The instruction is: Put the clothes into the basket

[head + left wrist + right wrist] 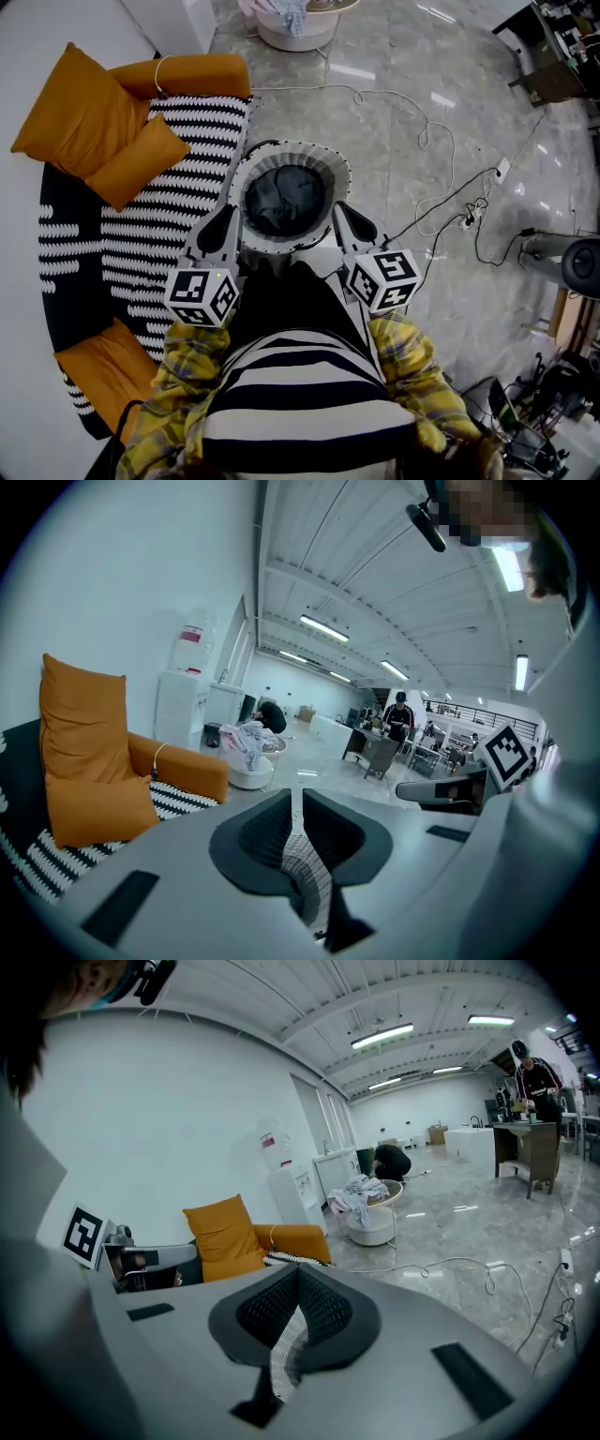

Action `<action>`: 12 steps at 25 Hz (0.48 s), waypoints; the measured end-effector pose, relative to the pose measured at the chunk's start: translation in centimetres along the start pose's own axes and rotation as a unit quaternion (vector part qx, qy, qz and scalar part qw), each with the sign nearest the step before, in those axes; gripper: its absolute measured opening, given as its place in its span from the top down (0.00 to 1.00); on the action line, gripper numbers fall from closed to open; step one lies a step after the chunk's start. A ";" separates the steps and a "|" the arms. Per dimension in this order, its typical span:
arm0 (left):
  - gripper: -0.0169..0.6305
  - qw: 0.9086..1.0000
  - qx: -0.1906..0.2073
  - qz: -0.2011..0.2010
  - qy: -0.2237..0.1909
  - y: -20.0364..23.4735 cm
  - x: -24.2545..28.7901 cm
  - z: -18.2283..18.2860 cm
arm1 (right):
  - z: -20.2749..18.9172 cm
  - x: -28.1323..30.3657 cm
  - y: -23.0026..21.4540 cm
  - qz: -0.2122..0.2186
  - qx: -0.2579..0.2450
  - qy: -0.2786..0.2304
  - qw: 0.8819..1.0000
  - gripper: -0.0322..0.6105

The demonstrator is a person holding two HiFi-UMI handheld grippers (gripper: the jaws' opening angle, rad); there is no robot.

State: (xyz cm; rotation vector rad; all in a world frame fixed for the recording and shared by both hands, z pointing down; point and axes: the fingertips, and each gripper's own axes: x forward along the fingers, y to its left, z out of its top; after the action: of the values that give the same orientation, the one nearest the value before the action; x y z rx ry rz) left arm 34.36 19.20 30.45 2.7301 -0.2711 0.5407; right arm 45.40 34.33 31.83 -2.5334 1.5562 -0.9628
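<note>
Both pinch cloth: my left claw [231, 223] and right claw [341, 217] are clamped on opposite edges of the fine-striped garment [286, 164]. I judge this keeps it spread for carrying, well short of the basket [281, 39].

Glossy polished stone floor [403, 66], finely ribbed cloth basket [246, 178], matt orange fabric cushions [80, 112]
</note>
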 end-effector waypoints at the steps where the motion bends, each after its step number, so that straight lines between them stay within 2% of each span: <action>1: 0.90 1.000 0.000 0.000 0.001 0.0 0.0 0.0 | 0.0 0.0 -0.1 -0.002 0.000 0.000 1.000 0.91; 12: 0.90 1.000 0.000 0.001 0.010 0.1 0.1 -0.5 | -0.3 0.3 -0.3 -0.006 0.003 0.003 1.000 0.91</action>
State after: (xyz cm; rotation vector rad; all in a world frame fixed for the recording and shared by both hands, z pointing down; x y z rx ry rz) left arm 34.25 19.25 30.95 2.7233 -0.2698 0.5685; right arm 45.64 34.34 32.31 -2.5399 1.5400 -0.9769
